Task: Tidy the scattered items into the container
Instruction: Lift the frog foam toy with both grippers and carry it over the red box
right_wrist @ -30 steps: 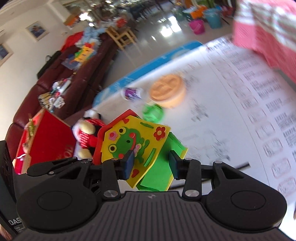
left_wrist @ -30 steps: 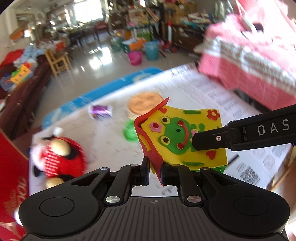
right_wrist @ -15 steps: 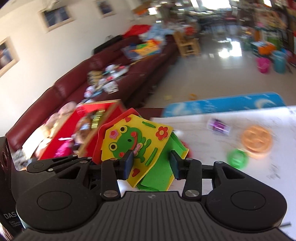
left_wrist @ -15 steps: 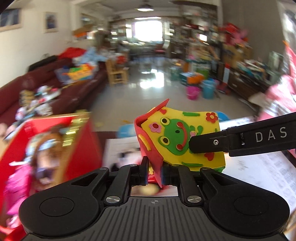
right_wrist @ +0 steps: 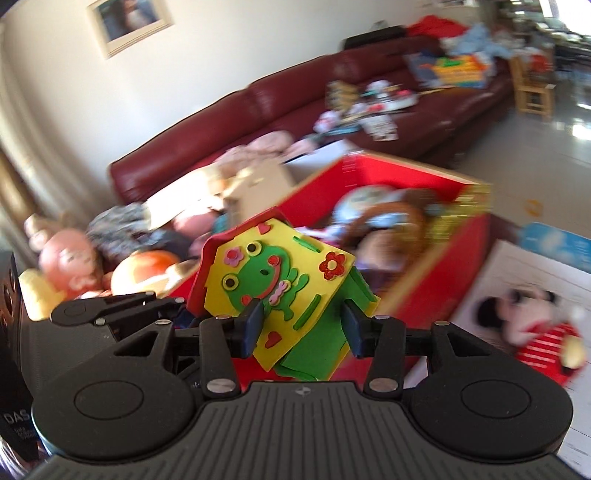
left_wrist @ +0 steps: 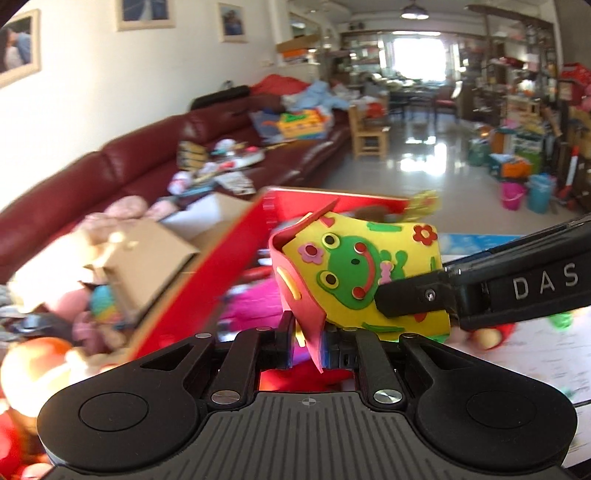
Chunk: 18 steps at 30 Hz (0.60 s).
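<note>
We carry two matte black plastic grippers, each with a ribbed grey-black body, two round recessed discs and silver screws on angled linkage arms. Our right black gripper has dark blue pads; white "DAS" lettering marks its side.

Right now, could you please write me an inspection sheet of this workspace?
Surface: white printed sheet beside the red box.
Job's things: foam frog craft held in the air before the open red box, which holds toys; striped plush doll lies on the sheet.
Clutter: cardboard box and soft toys behind the red box.
Grippers: left tool has the craft's red flap between its fingers, right tool presses its yellow and green sides; both jaws have just been opening.
Cables: nothing seen.
Surroundings: dark red sofa loaded with things, framed picture on the wall.
</note>
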Tool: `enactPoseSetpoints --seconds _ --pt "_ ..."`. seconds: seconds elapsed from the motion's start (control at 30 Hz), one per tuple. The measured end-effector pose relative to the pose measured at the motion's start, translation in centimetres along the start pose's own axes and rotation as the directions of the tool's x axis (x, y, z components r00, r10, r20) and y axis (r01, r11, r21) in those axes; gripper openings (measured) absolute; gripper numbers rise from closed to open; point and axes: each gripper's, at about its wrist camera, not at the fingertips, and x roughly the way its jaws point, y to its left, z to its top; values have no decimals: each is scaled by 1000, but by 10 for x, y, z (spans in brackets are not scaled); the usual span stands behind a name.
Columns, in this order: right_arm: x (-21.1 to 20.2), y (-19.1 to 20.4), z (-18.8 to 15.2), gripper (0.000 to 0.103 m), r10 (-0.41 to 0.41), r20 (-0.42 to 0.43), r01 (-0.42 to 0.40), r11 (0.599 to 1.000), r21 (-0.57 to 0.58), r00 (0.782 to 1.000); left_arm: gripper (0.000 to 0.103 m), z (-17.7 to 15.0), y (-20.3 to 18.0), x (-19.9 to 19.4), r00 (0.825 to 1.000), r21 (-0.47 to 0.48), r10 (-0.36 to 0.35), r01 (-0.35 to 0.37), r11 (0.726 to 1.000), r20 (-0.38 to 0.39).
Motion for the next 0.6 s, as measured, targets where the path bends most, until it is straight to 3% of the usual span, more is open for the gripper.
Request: enactPoseSetpoints --seconds 0.3,0.37,0.4,0.43,0.5,0.53,0.6 --pt "48 69 7 54 128 -92 -137 986 -93 987 23 -18 58 -27 982 -29 183 -184 982 -54" --pt "57 78 5 55 149 -119 -161 982 -100 982 28 -22 68 -27 973 -40 213 -217 975 -84" --pt "63 80 4 56 163 -141 -177 979 -100 977 36 -24 76 -27 968 -52 230 -236 970 -101" --pt "69 82 3 61 173 -163 -190 977 -96 971 57 -25 82 -22 959 -66 255 -264 962 -124" --pt "75 76 1 71 138 -173 -151 986 -65 975 80 -28 91 -17 943 -98 302 -317 943 -140" --pt "75 71 0 77 125 -170 -136 989 -57 978 83 -29 93 -17 943 -108 305 -320 941 -136" --pt "73 59 -3 79 107 -173 -116 992 -44 979 86 -29 94 -18 947 -123 296 -311 943 -124"
